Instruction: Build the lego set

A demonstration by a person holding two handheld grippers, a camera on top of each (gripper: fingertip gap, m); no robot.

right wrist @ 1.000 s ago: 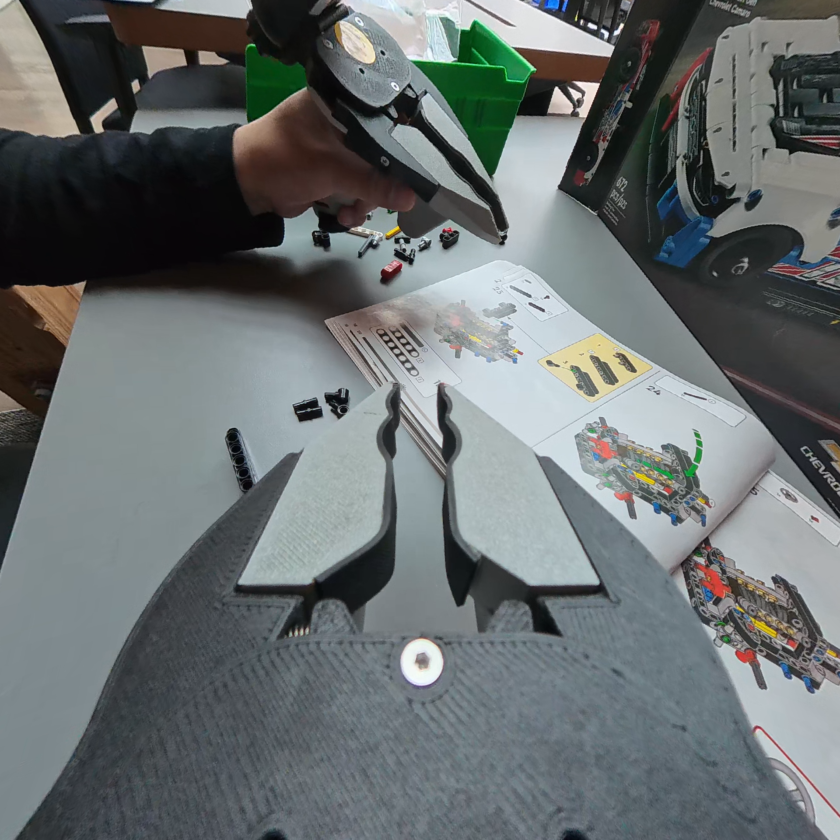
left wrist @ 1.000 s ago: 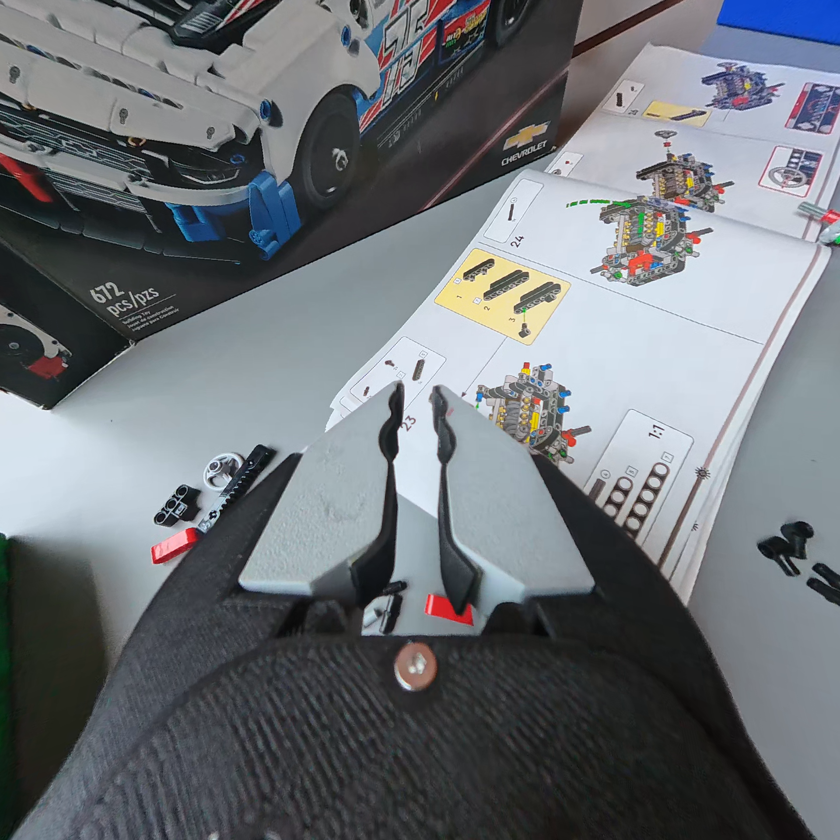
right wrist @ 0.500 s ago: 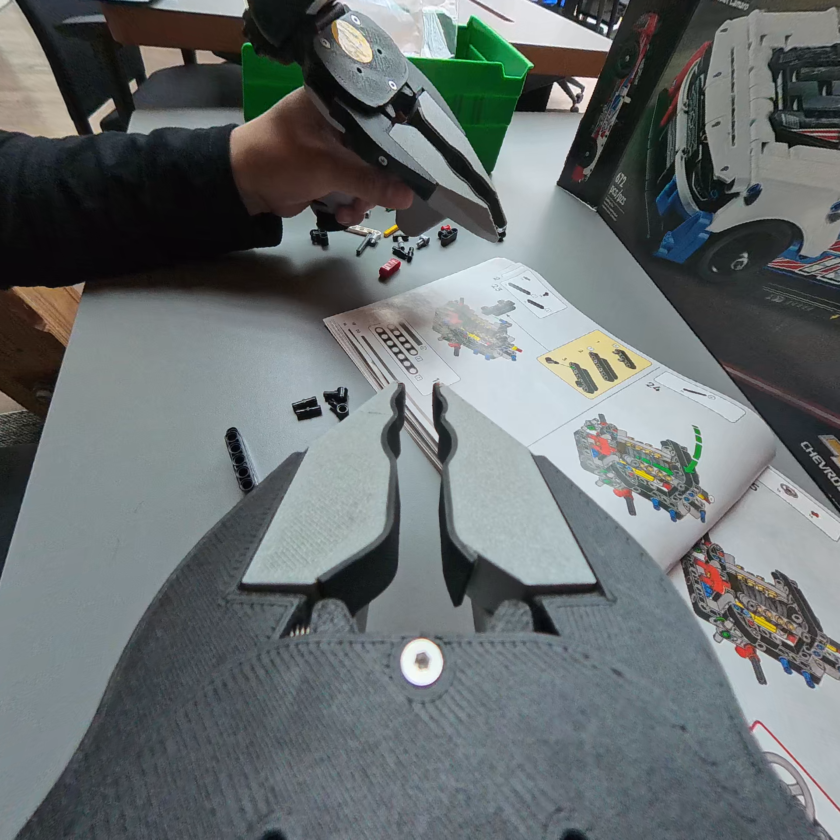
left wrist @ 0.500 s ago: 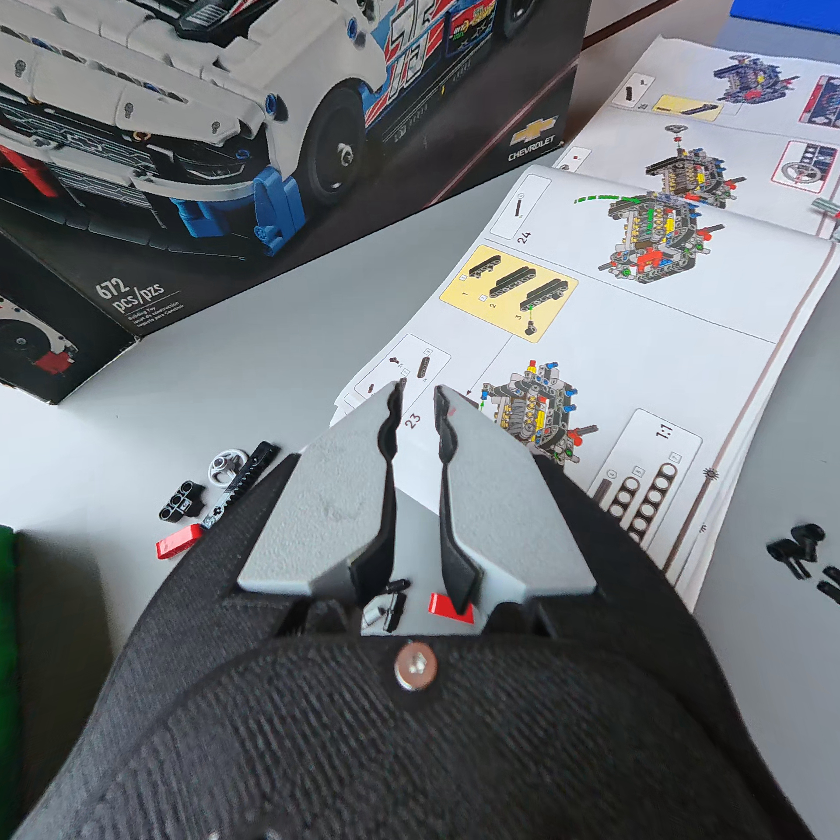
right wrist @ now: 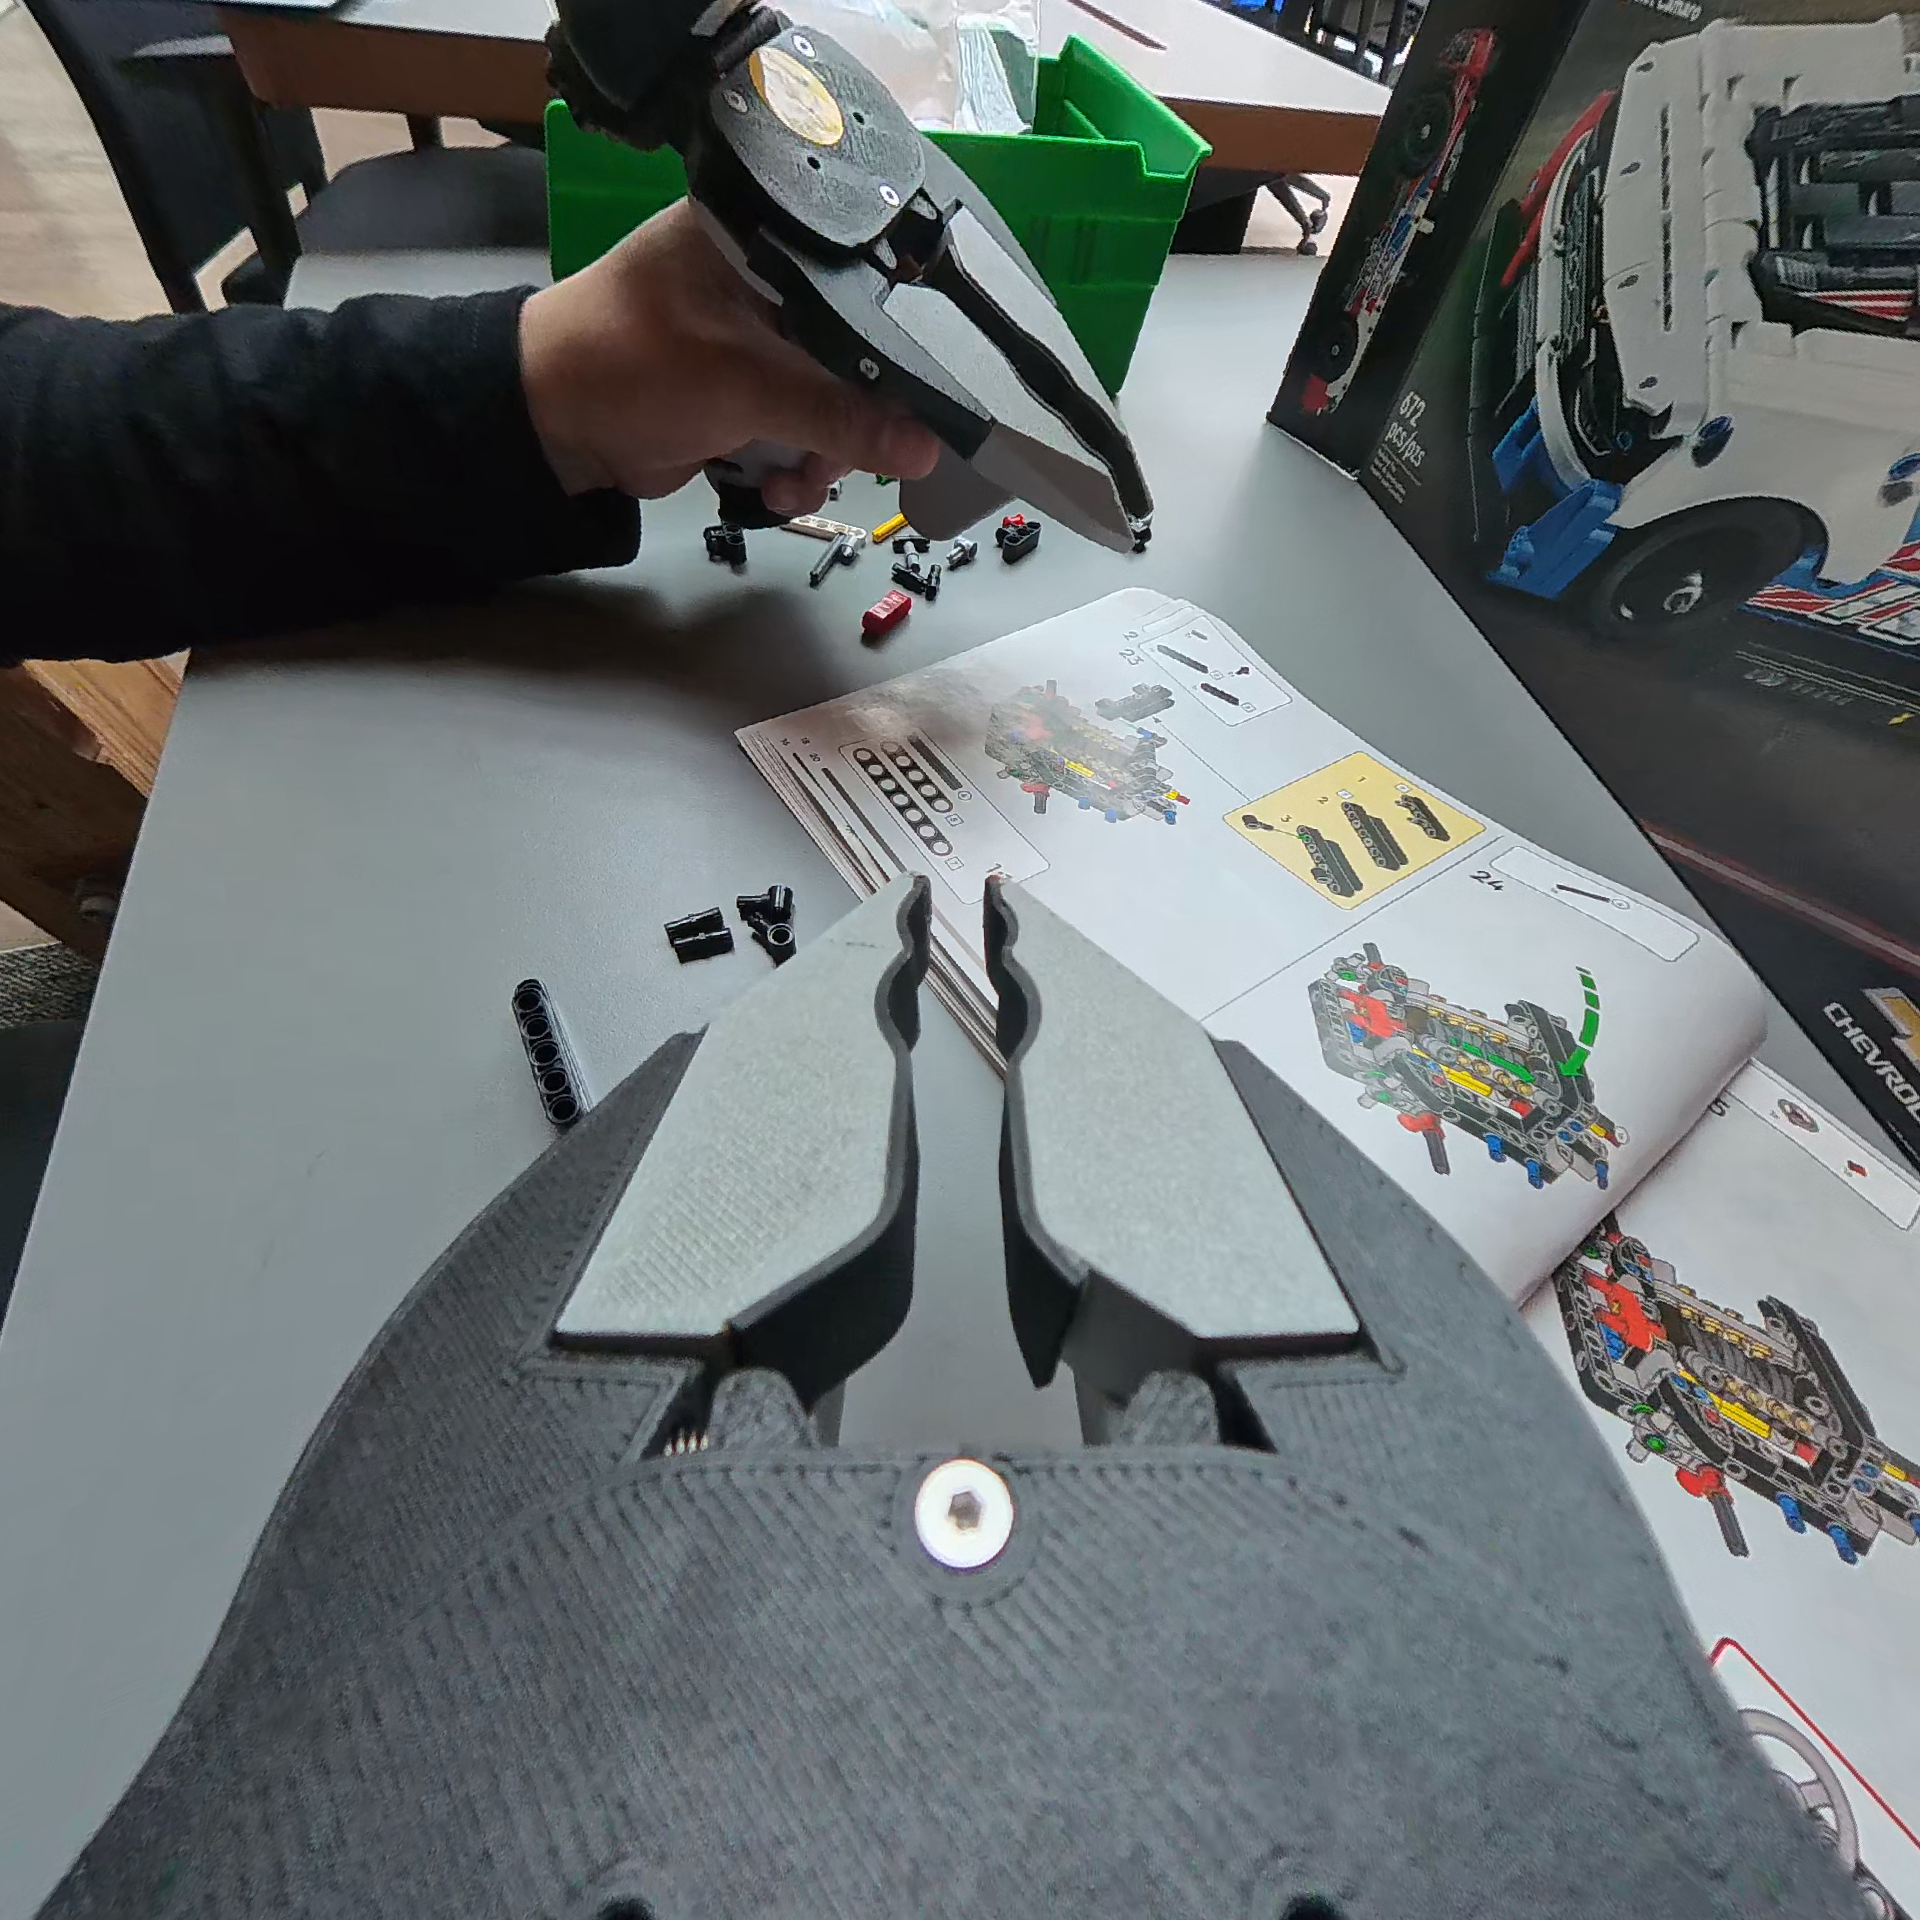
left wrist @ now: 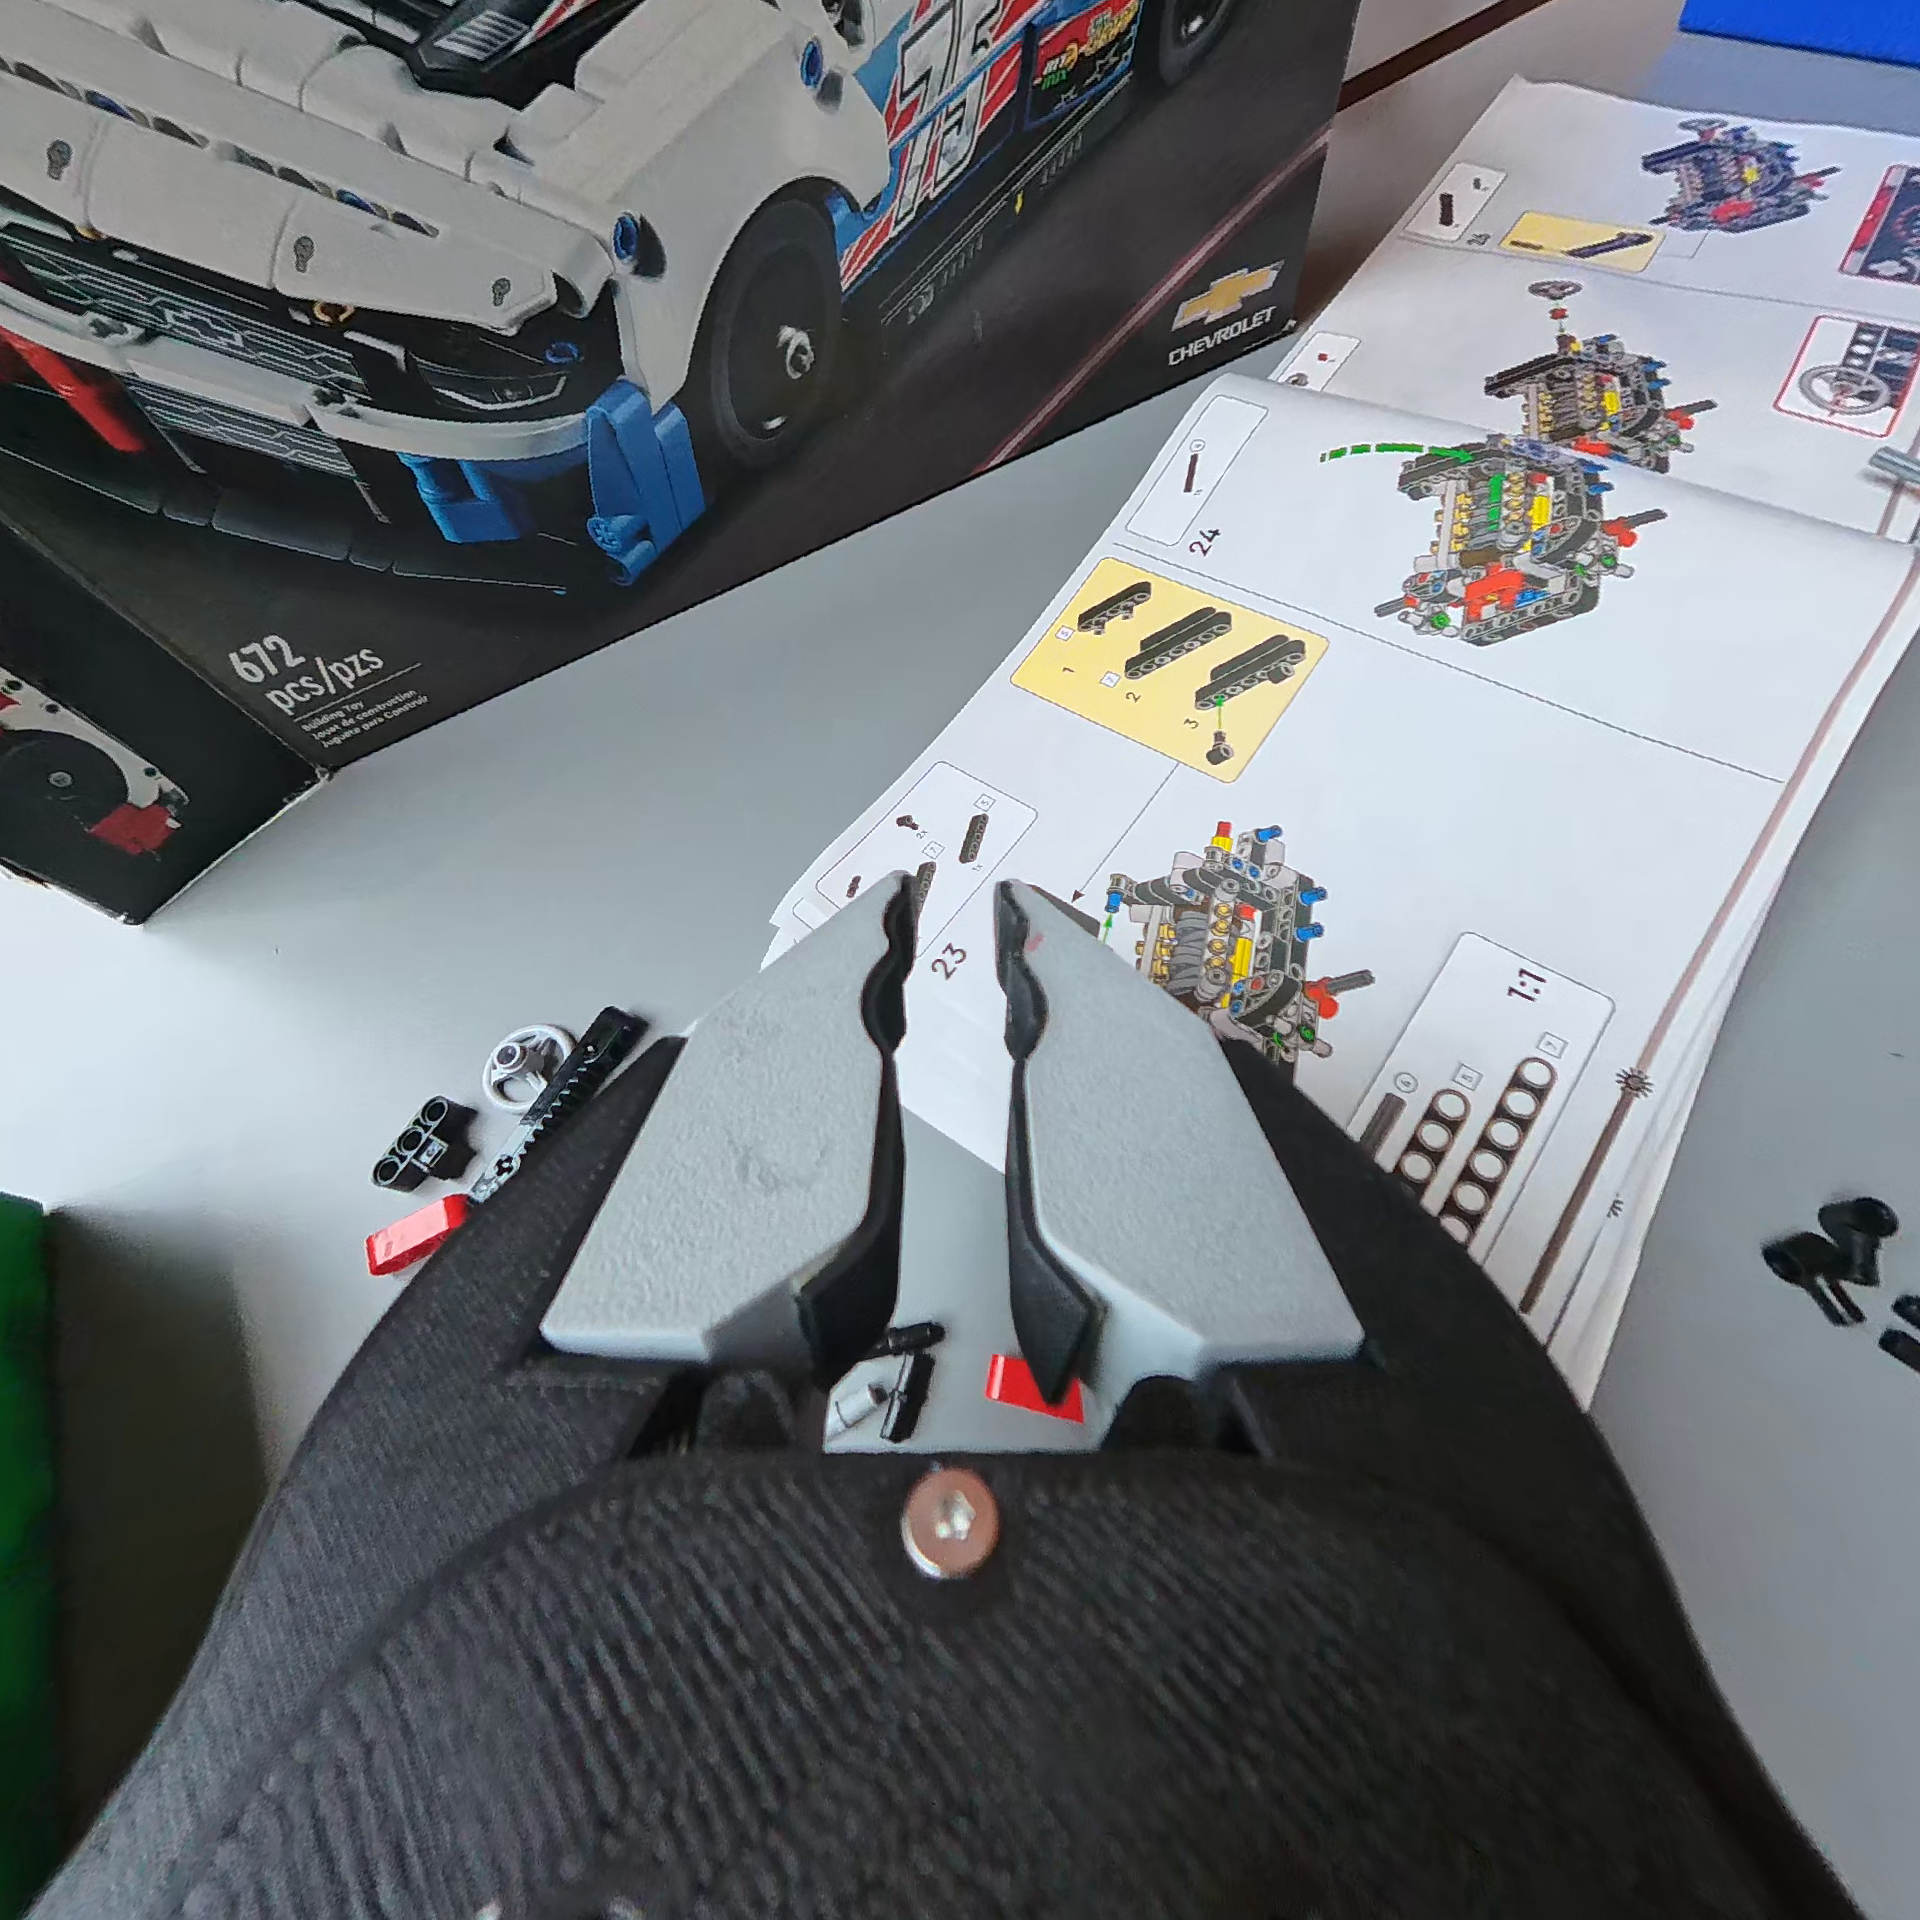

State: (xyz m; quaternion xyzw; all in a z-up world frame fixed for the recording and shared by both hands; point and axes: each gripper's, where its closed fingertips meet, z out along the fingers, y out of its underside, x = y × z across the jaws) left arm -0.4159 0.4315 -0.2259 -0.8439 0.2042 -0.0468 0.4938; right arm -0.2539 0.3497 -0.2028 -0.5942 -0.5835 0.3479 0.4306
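Both claws hover slightly parted, empty, over the printed instruction booklet.

My gripper body is rough layered black plastic, its fingers matt grey and grainy, with 1 shiny metal screw. Table is smooth matt grey, booklet slightly glossy paper, box glossy cardboard, bin shiny green plastic.

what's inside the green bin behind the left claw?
In the right wrist view the green bin shows only crumpled clear plastic bags poking above its rim. Its walls, the hand and the left claw cover everything lower, so any loose parts inside cannot be seen.
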